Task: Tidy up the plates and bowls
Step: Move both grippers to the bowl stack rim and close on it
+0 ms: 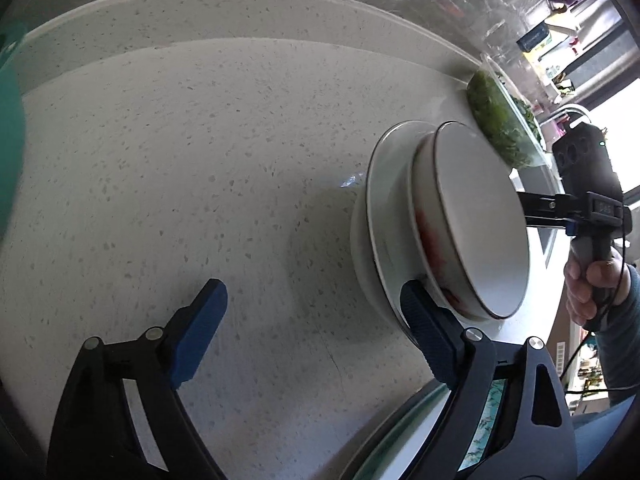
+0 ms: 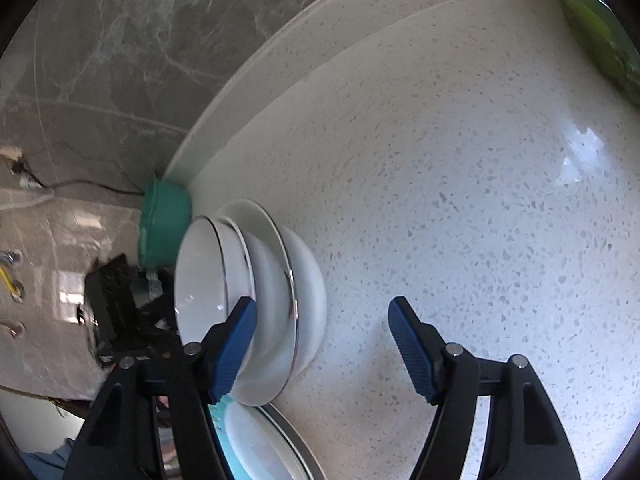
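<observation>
On the pale speckled stone table (image 1: 200,160), you have one stack of crockery: a white bowl with a thin dark rim (image 1: 480,220) sits uppermost, its outer wall showing a reddish smear in the left wrist view; under it a white plate with a dark edge line (image 1: 384,208); under that a white, thick-walled dish (image 1: 358,256) resting on the table.

Left gripper (image 1: 312,304): your jaws stand wide apart with nothing between them but bare table. The right-hand blue pad (image 1: 424,320) lies against or just in front of the stack's lower edge; contact cannot be told.

Right gripper (image 2: 322,320): your jaws are likewise parted and hold nothing. One blue pad (image 2: 236,344) overlaps the stack from the near side, the other (image 2: 408,344) is over open table.

Other entries:
- A teal round container (image 2: 164,224) stands behind the stack, against the table's raised back ledge.
- A second white plate with a dark rim and turquoise pattern (image 2: 260,440) lies at the near edge, below the stack.
- A clear bag of green leaves (image 1: 496,120) lies beyond the stack, near the ledge.
- Your right hand (image 1: 588,284) grips its tool's handle, seen from the left wrist.
</observation>
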Motion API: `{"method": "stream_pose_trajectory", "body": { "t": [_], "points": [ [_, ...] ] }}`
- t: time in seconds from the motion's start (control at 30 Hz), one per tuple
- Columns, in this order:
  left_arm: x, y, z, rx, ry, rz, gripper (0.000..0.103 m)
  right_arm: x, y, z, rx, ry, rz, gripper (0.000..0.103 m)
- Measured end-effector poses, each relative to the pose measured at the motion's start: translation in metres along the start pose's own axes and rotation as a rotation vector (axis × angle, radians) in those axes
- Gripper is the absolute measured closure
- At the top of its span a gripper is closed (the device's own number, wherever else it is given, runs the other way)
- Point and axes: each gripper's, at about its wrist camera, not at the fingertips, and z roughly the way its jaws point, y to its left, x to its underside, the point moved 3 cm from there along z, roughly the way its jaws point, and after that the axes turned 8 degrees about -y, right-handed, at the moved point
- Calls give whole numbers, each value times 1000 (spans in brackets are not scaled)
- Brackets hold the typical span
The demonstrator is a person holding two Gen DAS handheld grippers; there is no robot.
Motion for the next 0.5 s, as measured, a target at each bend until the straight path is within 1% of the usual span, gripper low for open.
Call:
{"method": "stream_pose_trajectory", "body": {
  "t": [0.07,0.17,0.3,0.4,0.47,0.5],
  "points": [
    [-1,3,0,8,4,4,14,1,-5,-4,21,-3,0,31],
    [-4,4,6,16,15,8,11,3,-17,-4,58,20,1,32],
    [-8,5,12,2,28,22,10,0,-12,8,51,38,-18,34],
    [-14,-3,21,-7,24,36,10,0,-7,18,60,59,-38,40],
    [-16,-5,24,-3,23,38,12,-1,-8,21,54,65,-31,45],
    [-16,-5,24,-2,19,39,13,-1,-8,23,50,66,-30,46]
  ]
}}
